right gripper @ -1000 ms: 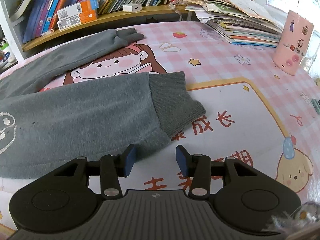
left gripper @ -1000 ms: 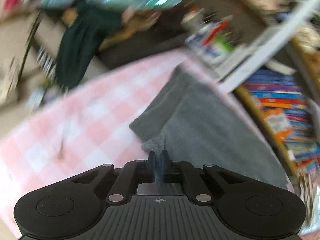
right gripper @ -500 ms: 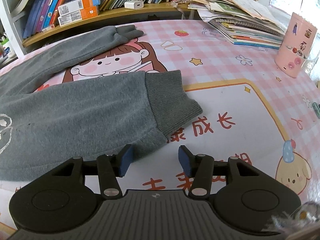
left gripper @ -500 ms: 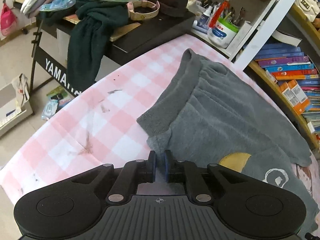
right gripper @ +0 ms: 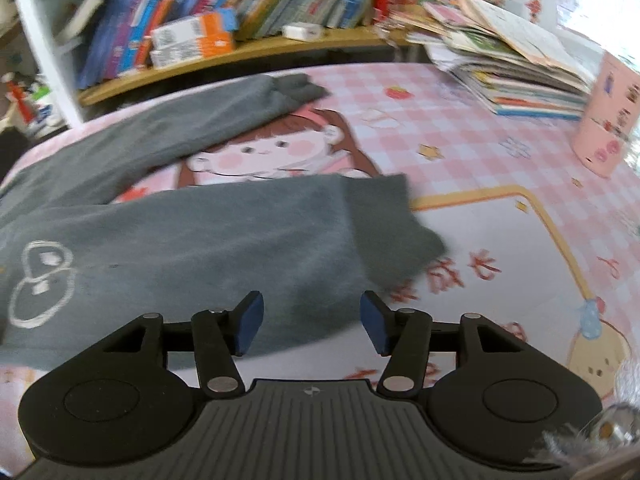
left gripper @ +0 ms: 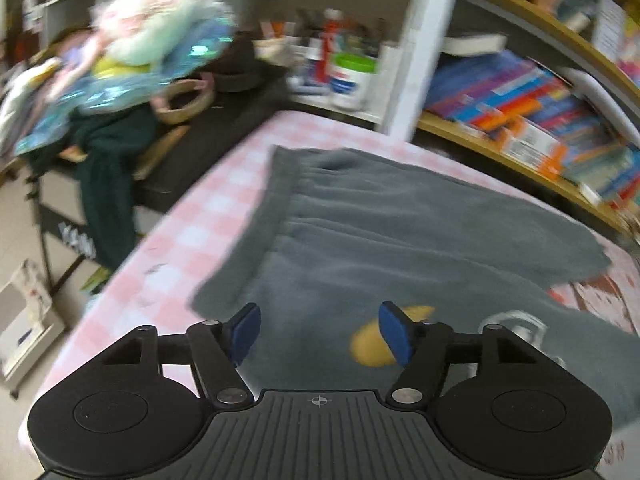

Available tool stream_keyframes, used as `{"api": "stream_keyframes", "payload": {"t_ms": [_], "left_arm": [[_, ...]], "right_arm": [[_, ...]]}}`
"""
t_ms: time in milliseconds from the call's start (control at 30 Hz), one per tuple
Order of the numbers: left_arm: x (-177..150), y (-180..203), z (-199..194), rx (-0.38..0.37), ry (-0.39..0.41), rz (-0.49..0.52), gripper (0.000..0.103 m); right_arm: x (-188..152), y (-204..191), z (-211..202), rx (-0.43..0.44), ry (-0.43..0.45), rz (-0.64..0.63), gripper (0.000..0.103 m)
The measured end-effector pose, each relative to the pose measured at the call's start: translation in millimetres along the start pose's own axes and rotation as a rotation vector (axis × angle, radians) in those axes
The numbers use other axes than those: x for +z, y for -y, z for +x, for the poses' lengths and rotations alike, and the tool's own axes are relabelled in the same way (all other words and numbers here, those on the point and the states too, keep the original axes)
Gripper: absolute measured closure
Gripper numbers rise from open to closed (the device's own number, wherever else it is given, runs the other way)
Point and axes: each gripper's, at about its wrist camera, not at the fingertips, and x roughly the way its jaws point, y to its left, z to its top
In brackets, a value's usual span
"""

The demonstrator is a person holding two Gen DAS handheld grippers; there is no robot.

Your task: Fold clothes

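Grey sweatpants (left gripper: 380,248) lie flat on the pink checked table cover (left gripper: 192,216). In the left wrist view the waistband end faces me, with a yellow patch (left gripper: 370,344) on the fabric. My left gripper (left gripper: 320,330) hovers above the waist corner; its jaws are opening and nothing sits between them. In the right wrist view one leg (right gripper: 224,248) ends in a ribbed cuff (right gripper: 392,224), the other leg (right gripper: 168,128) lies further back. My right gripper (right gripper: 310,322) hangs over the near leg's lower edge, jaws opening, pads clear of the cloth.
A bookshelf (right gripper: 224,24) lines the far side of the table. A stack of books (right gripper: 516,76) and a pink cup (right gripper: 608,116) stand at the back right. Left of the table a black keyboard stand (left gripper: 168,152) carries piled clothes.
My left gripper has let go of the waist corner, spread its jaws and swung right over the fabric. The right gripper's jaws widened and it lifted slightly. The pants stayed flat.
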Motion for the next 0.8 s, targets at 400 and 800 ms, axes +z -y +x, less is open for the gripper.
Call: {"api": "stream_keyframes", "payload": {"t_ms": [400, 800], "left_arm": [[-7.9, 52.1, 2.0, -0.101, -0.022, 0.174, 0.027], [43.2, 86.7, 1.1, -0.18, 0.061, 0.337, 0.023]], "right_arm": [[7.3, -36.6, 0.3, 0.101, 0.008, -0.16, 0.032], [73.8, -54.4, -1.8, 0.179, 0.136, -0.328, 0.027]]}}
